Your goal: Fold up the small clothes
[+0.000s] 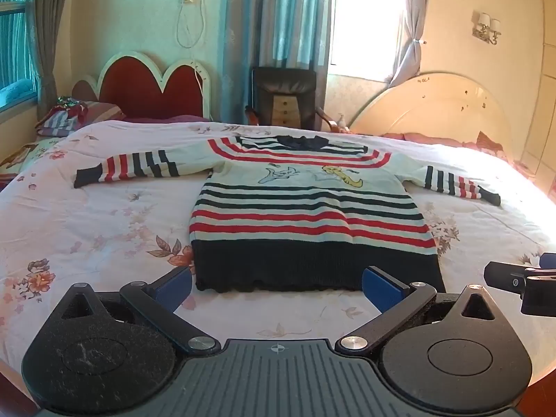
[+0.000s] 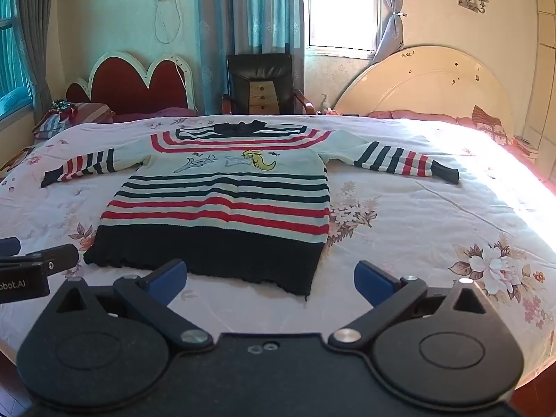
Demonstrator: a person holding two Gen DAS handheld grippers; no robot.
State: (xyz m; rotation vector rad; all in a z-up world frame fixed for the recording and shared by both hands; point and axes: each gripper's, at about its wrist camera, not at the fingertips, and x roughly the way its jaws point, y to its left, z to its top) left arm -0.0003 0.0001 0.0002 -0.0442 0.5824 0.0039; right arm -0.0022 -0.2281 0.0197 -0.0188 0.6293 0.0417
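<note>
A small striped sweater (image 1: pixel 305 208) lies flat, front up, on the bed (image 1: pixel 87 229), which is covered by a white floral quilt. Both sleeves are stretched out to the sides, the dark collar is at the far end, and the wide dark hem faces the cameras. Red and dark stripes cross the chest and lower body, and between them sit cartoon figures, a pale blue one and a yellow one. In the right wrist view the same sweater (image 2: pixel 222 201) sits left of centre on the quilt (image 2: pixel 417 229). The left gripper (image 1: pixel 277 283) hovers just short of the hem, its 2 blue-padded fingers (image 1: pixel 175 286) spread wide and holding nothing; the hem's middle shows between them. The right gripper (image 2: pixel 270 279) is likewise spread apart and empty, near the hem's right corner, its left finger pad (image 2: pixel 166 278) just in front of the dark band. Each gripper shows at the edge of the other's view. Beyond the bed stand a red scalloped headboard (image 1: pixel 149 87), a dark armchair (image 1: pixel 283 97), teal curtains (image 1: pixel 278 14), a bright window (image 1: pixel 365 17) and a cream round headboard (image 1: pixel 434 104).
</note>
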